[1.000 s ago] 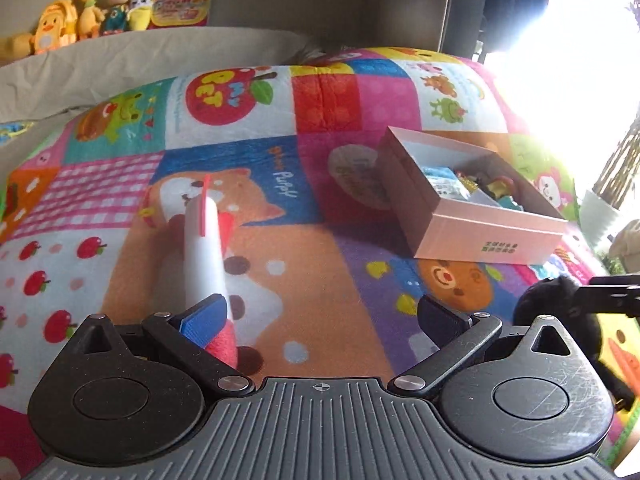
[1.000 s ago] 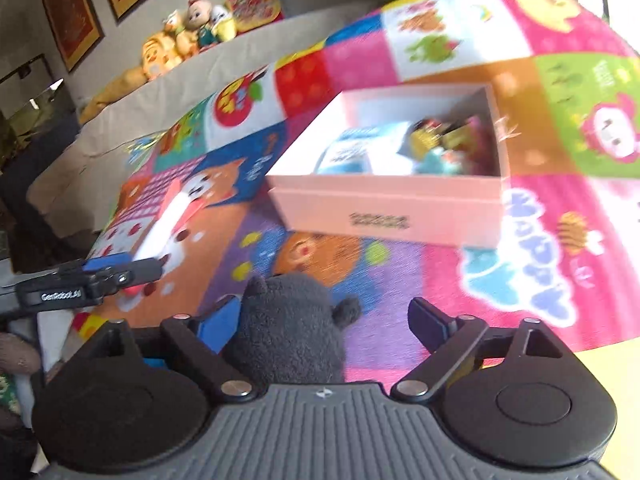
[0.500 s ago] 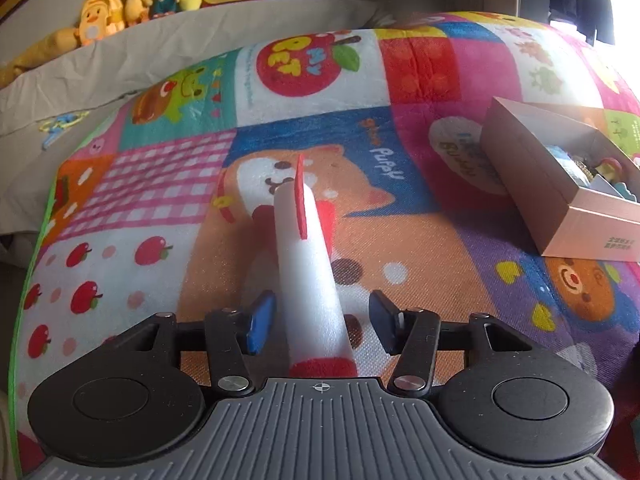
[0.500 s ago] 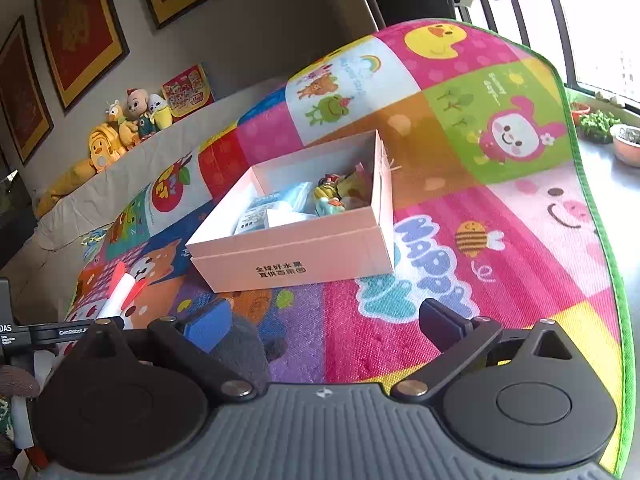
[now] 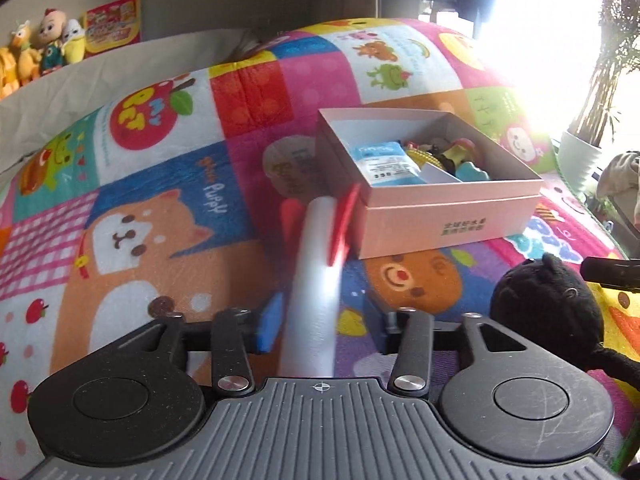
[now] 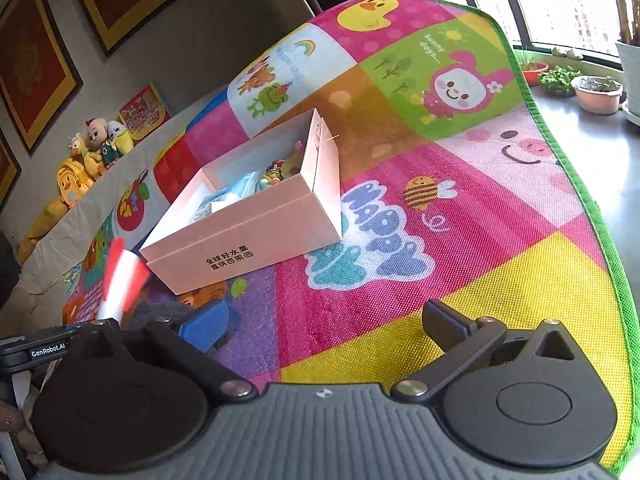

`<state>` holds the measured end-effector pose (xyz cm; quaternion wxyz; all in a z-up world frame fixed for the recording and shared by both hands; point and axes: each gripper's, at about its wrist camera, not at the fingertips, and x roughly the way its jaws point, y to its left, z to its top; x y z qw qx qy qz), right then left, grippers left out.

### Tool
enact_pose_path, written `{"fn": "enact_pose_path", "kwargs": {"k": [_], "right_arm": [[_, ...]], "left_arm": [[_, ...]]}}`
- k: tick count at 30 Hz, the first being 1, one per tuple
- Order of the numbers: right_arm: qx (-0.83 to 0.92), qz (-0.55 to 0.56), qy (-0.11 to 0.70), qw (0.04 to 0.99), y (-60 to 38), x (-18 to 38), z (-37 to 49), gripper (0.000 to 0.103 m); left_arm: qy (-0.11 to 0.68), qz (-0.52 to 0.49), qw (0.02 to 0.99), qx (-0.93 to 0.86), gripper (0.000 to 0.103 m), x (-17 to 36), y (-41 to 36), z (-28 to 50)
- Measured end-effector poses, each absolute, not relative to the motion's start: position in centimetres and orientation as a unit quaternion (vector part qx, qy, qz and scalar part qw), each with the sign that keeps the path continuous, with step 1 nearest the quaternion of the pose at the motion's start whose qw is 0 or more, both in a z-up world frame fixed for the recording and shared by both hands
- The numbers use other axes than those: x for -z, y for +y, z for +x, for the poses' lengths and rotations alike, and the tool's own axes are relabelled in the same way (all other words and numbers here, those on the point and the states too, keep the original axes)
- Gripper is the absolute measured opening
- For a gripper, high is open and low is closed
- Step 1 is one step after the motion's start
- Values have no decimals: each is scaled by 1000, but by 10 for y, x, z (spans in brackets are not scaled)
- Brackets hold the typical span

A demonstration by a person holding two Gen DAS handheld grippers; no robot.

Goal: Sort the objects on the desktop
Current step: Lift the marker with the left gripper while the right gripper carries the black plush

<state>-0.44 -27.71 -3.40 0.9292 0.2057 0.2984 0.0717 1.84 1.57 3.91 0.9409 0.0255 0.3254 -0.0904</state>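
L claw (image 5: 326,322) opening, foam rocket (image 5: 316,280) between

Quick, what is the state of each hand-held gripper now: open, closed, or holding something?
Left hand-held gripper: jaws opening; white and red foam rocket between them, right pad clear of it.
Right hand-held gripper: jaws opening wide, nothing between them.

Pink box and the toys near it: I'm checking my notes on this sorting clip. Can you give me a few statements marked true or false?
1. The pink box is open and already holds things. True.
2. The black plush toy sits inside the box. False: it lies on the mat, outside the box.
3. The white-and-red rocket lies in the box. False: it is between the jaws of the left gripper, which are opening.
4. Stuffed toys stand in a row by the far wall. True.
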Motion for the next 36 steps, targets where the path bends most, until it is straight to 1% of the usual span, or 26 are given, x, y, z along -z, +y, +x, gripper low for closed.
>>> {"fn": "enact_pose_path", "kwargs": {"k": [2, 5, 8, 11, 18, 23, 28, 32, 36], "right_arm": [[-68, 200, 300, 930, -275, 34, -4, 103], [-61, 200, 302, 930, -274, 35, -3, 103], [-55, 202, 302, 930, -274, 35, -3, 103], [-45, 193, 308, 930, -274, 32, -4, 103], [-34, 113, 349, 930, -274, 31, -18, 103], [-44, 132, 357, 924, -275, 29, -28, 103], [-82, 61, 374, 922, -265, 27, -35, 103], [-137, 48, 363, 920, -258, 24, -53, 103], [-177, 0, 343, 923, -228, 17, -53, 103]], "left_arm": [[313, 24, 944, 102, 88, -44, 9, 10], [301, 13, 944, 137, 96, -52, 0, -2], [301, 3, 938, 174, 96, -56, -9, -9], [302, 13, 936, 183, 97, -53, -16, -15], [337, 5, 917, 213, 99, -34, -26, -19], [329, -7, 914, 239, 99, -35, -39, -8], [323, -8, 915, 241, 99, -36, -40, -4], [325, -17, 915, 240, 100, -37, -34, -1], [325, -34, 912, 246, 100, -41, -31, 5]]}}
